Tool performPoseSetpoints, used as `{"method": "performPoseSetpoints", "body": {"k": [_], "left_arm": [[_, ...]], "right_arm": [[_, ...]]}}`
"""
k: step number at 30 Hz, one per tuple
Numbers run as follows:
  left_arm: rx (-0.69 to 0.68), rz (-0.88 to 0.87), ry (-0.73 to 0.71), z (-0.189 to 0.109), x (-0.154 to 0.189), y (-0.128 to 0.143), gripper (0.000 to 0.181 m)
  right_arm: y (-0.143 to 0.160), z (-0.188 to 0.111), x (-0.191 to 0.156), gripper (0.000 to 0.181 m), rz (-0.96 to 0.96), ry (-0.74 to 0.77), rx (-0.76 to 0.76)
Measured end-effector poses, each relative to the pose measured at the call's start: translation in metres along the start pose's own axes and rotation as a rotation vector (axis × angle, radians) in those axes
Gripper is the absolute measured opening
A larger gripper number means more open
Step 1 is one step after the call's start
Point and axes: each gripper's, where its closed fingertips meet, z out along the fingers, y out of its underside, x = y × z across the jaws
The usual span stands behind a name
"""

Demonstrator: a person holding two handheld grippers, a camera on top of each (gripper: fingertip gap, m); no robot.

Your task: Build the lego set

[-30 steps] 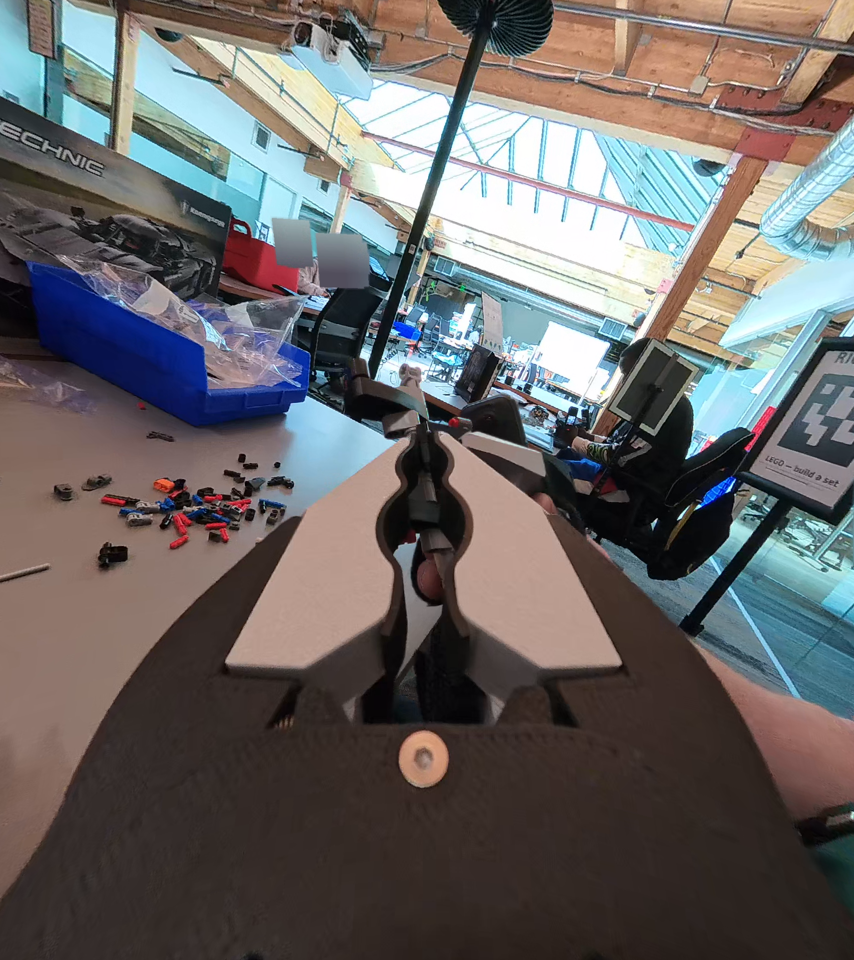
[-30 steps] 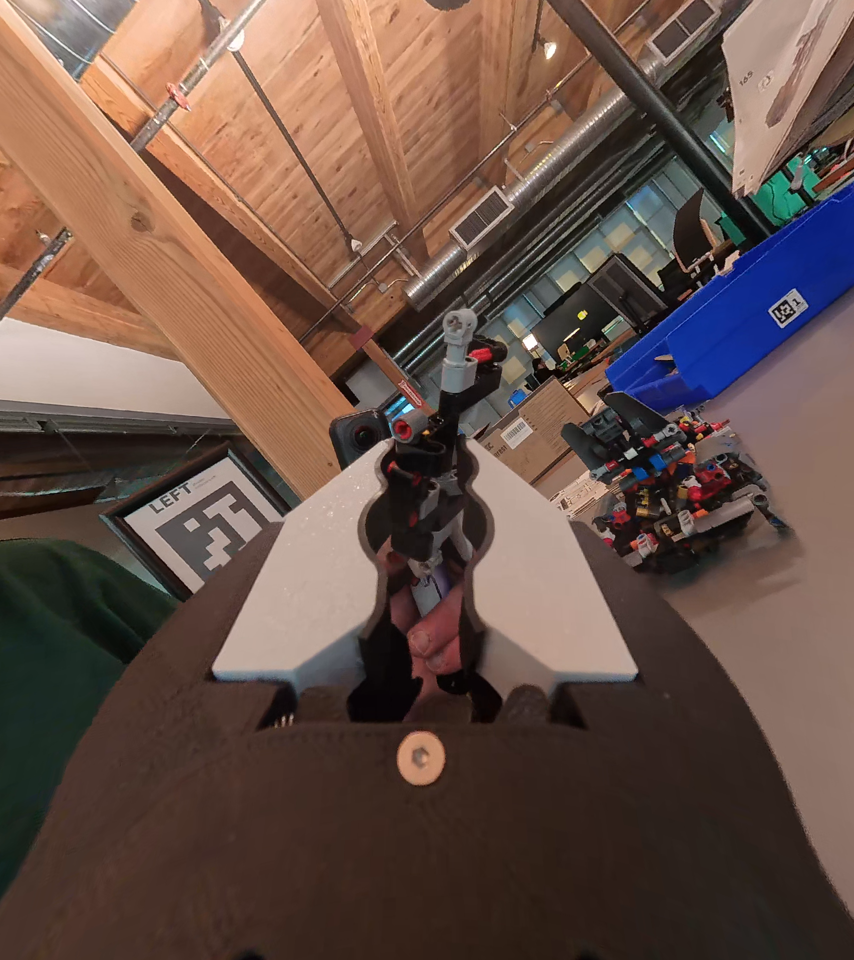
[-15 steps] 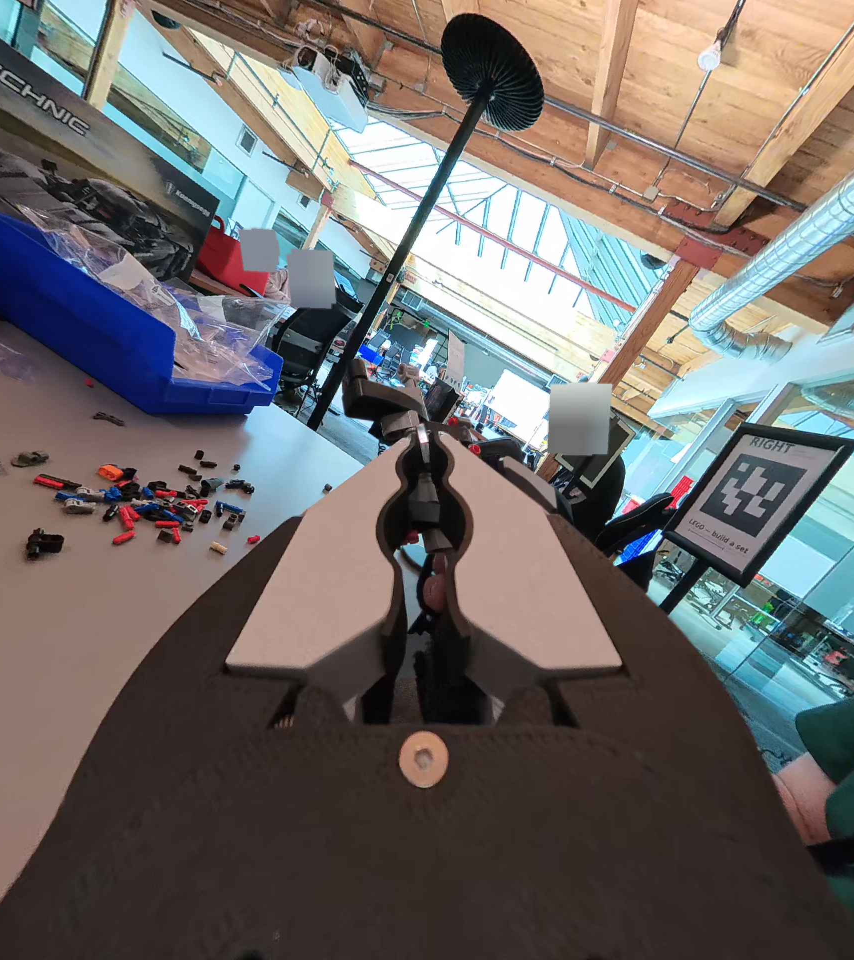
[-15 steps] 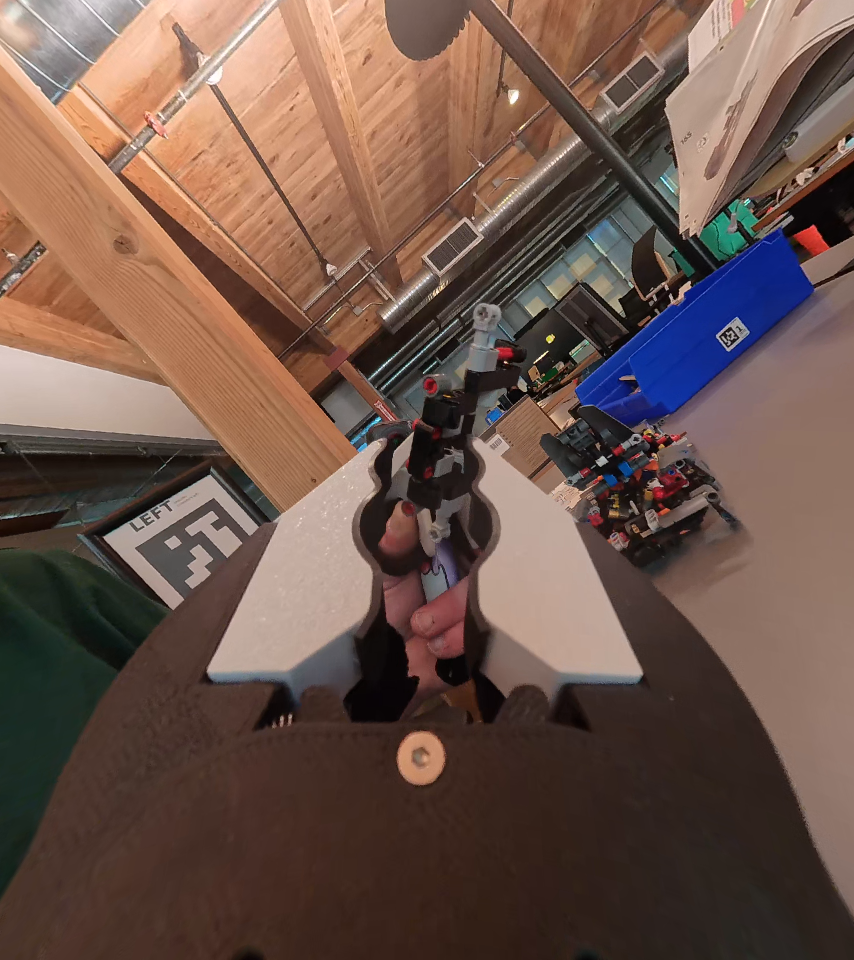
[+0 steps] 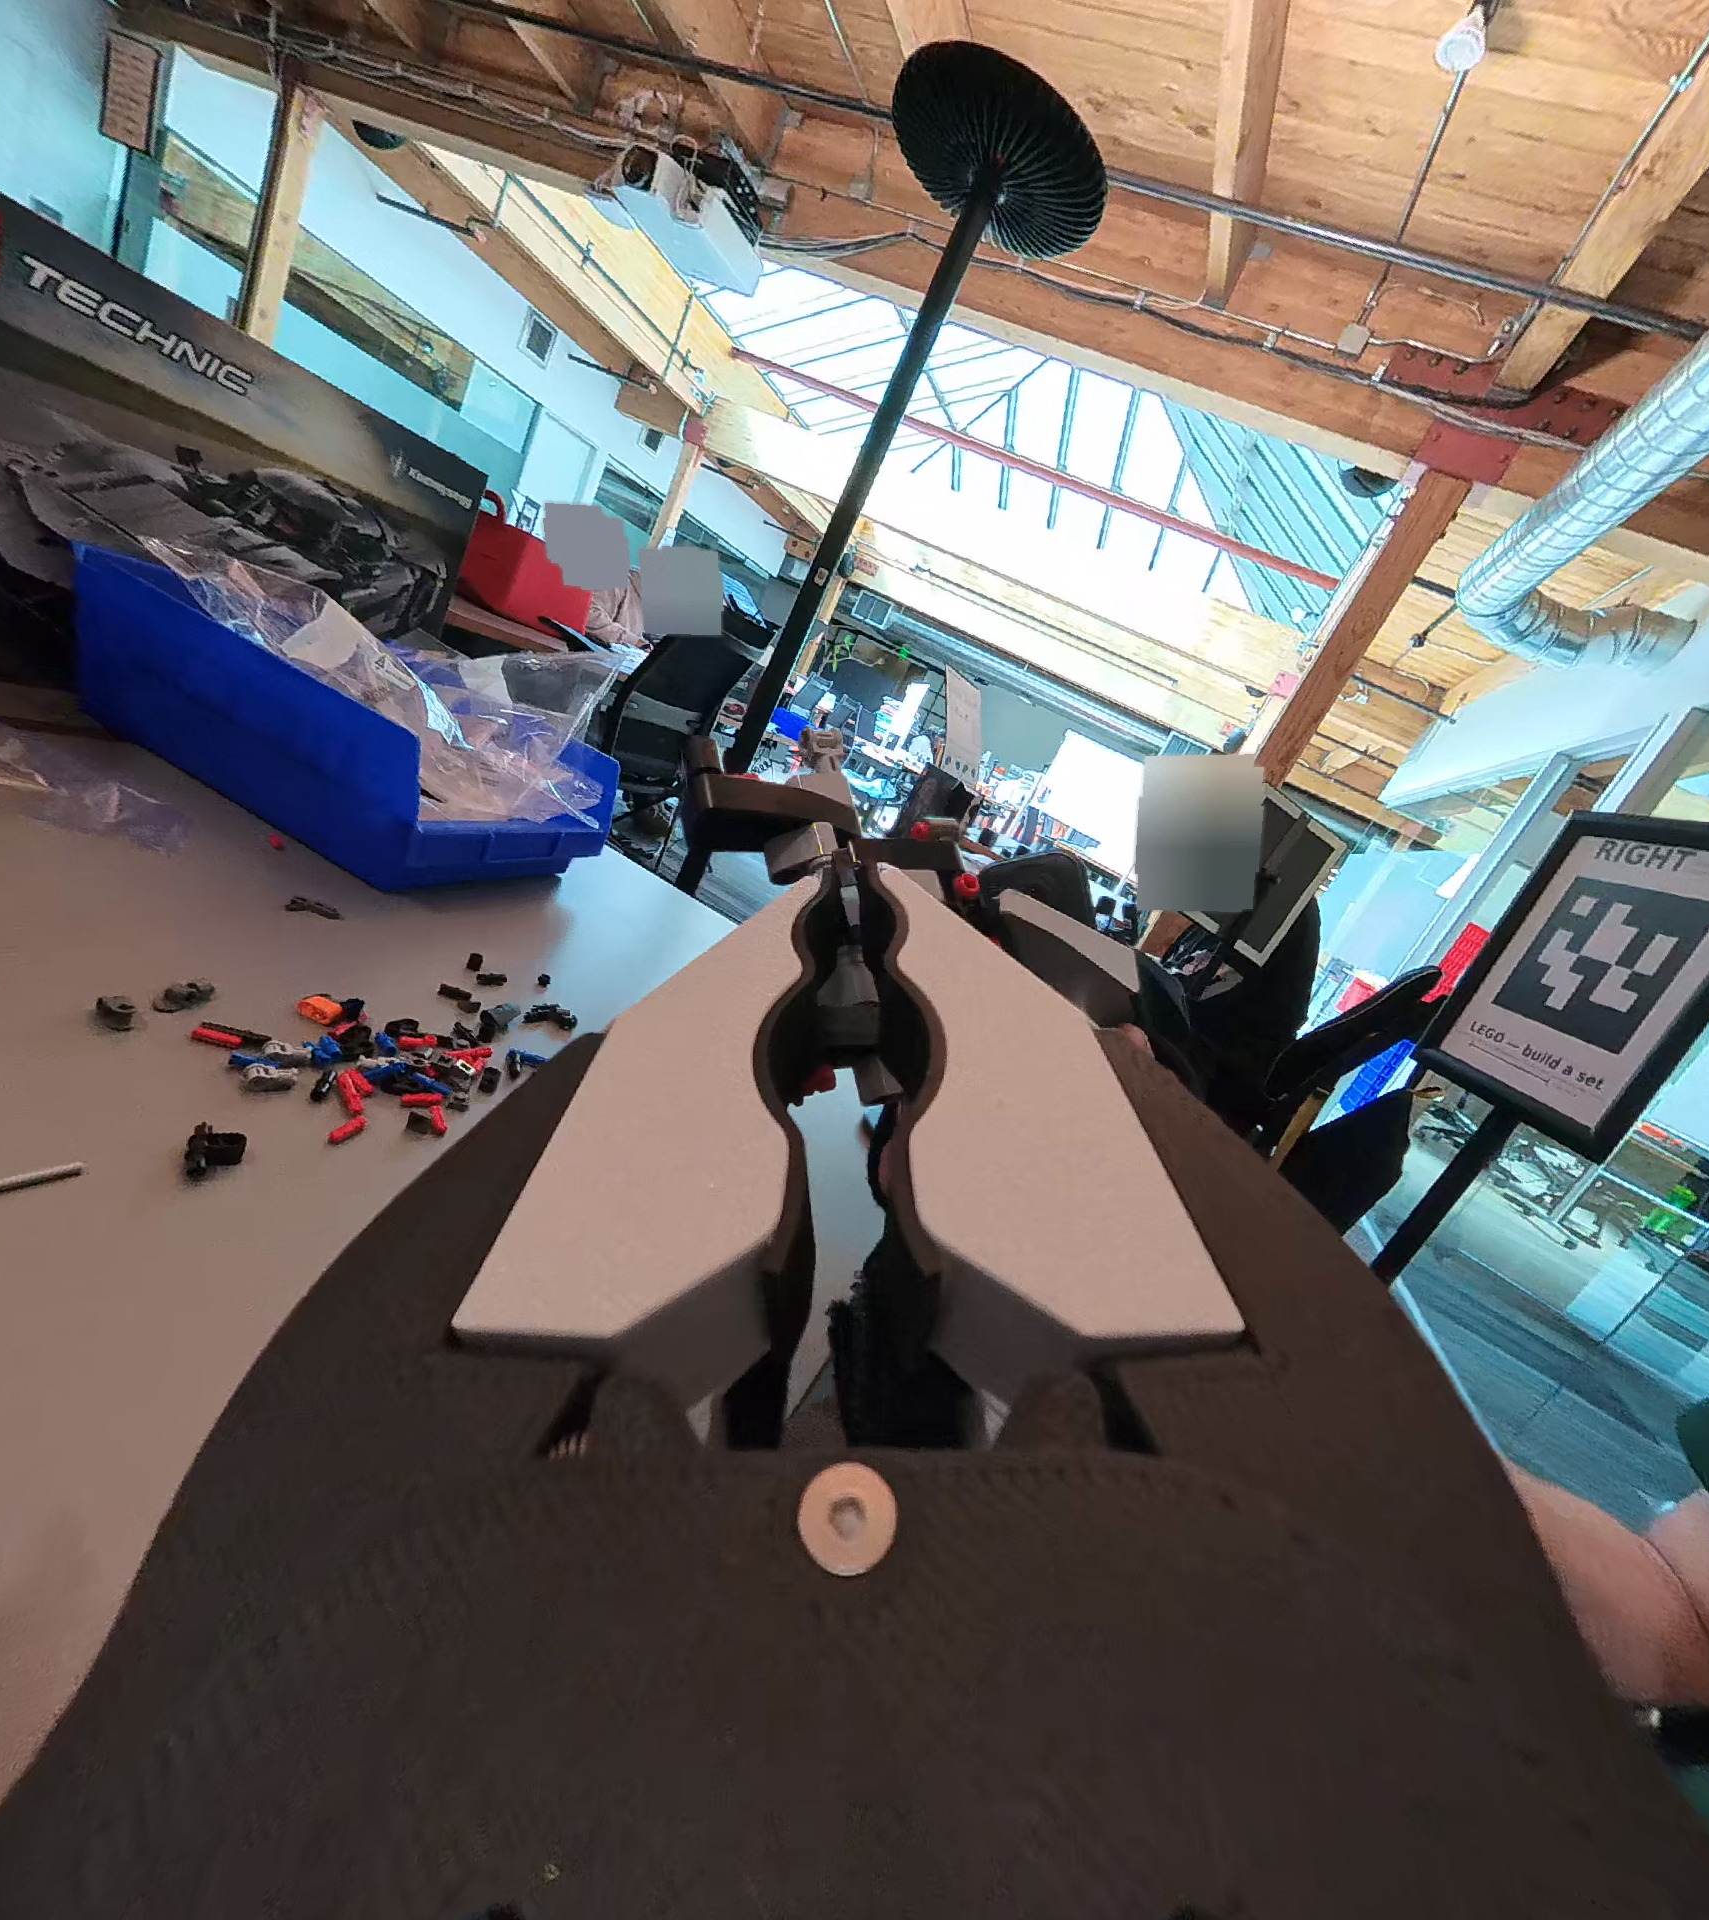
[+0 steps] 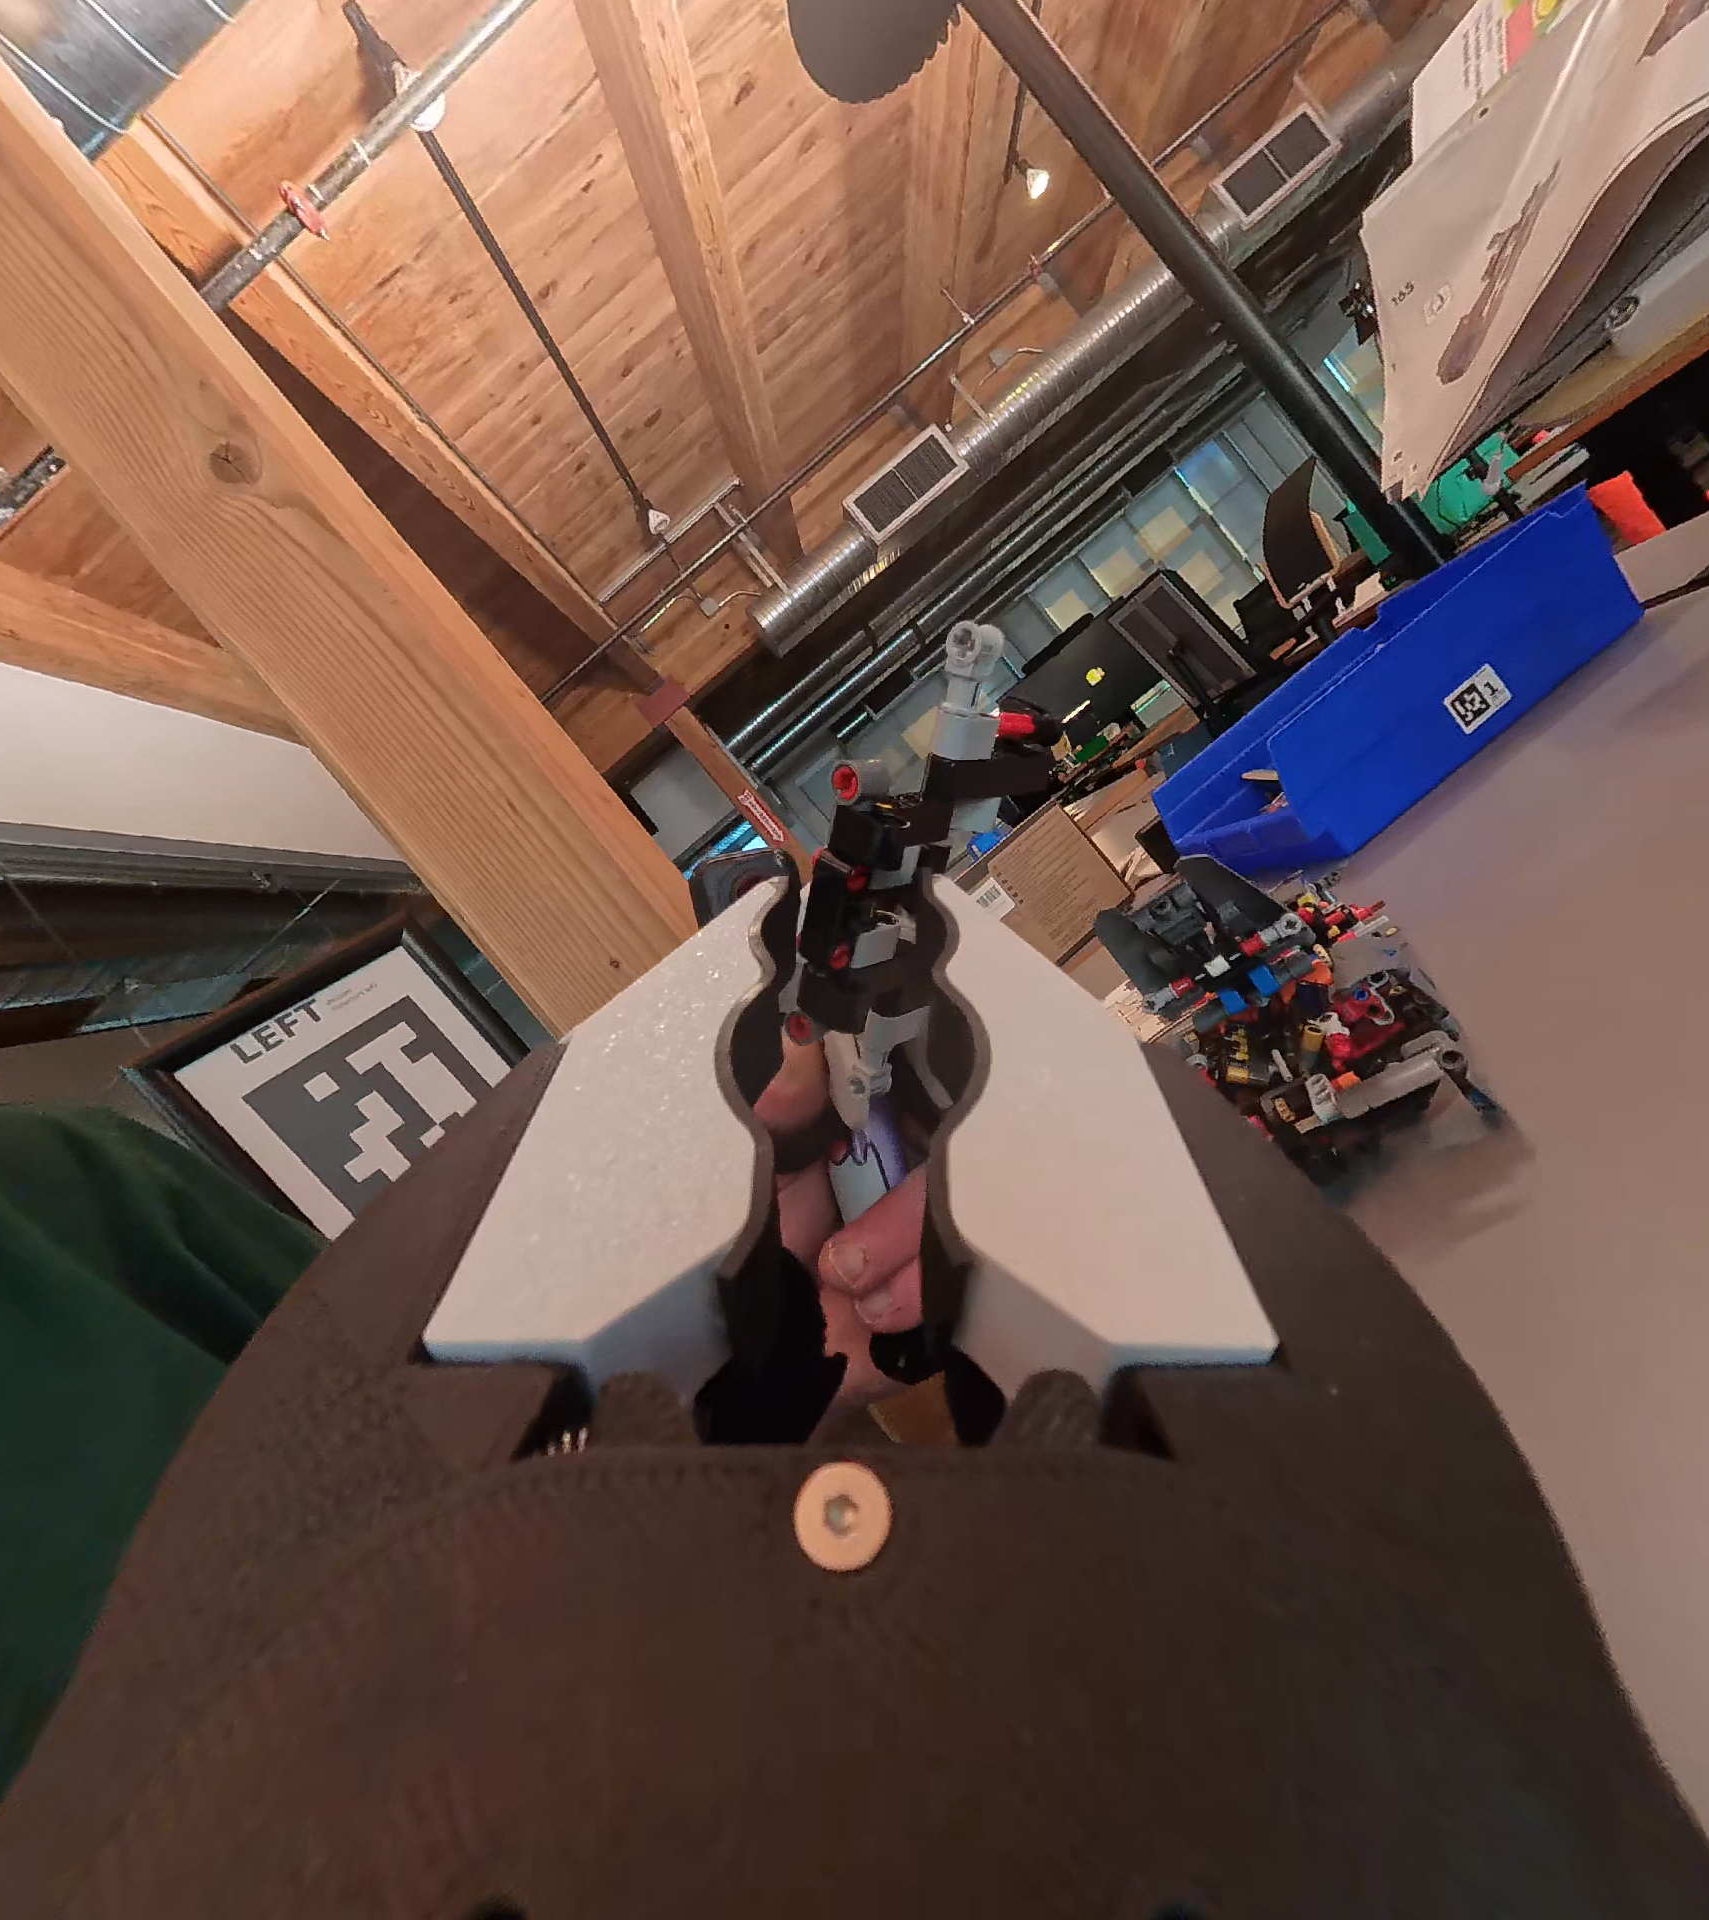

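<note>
Both grippers are held up in the air above the grey table (image 5: 102, 1351), facing each other. My left gripper (image 5: 845, 878) is shut on a small black and grey lego sub-assembly (image 5: 798, 805) with red pins. My right gripper (image 6: 862, 891) is shut on the same sub-assembly (image 6: 964, 727), whose grey rod sticks up past the jaws. The right gripper's grey finger (image 5: 1063, 940) shows just beyond in the left wrist view. A partly built lego model (image 6: 1297, 1029) sits on the table to the right. A person's fingers (image 6: 860, 1278) show behind the jaws.
Several loose lego pieces (image 5: 382, 1060) lie scattered on the table at left. A blue bin with plastic bags (image 5: 330, 748) and the set's box (image 5: 154, 416) stand behind them. Another blue bin (image 6: 1401, 707) and an open instruction booklet (image 6: 1577, 208) are at the far right. A sign stand (image 5: 1619, 966) stands off the table. Less than 4 cm separates the two grippers' tips.
Both grippers stayed shut on the sub-assembly and tilted slightly. In the right wrist view the sub-assembly now leans more to the right, and the table slopes more steeply.
</note>
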Motion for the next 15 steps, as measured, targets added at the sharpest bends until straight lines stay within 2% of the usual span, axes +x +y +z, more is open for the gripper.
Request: {"method": "performPoseSetpoints", "body": {"k": [5, 15], "left_arm": [[0.018, 0.010, -0.010, -0.002, -0.006, -0.009, 0.001], [0.042, -0.007, -0.016, -0.001, -0.019, -0.015, 0.001]], "right_arm": [[-0.006, 0.005, 0.007, 0.030, -0.007, 0.022, 0.009], [0.000, 0.024, 0.011, 0.025, -0.050, 0.017, -0.063]]}}
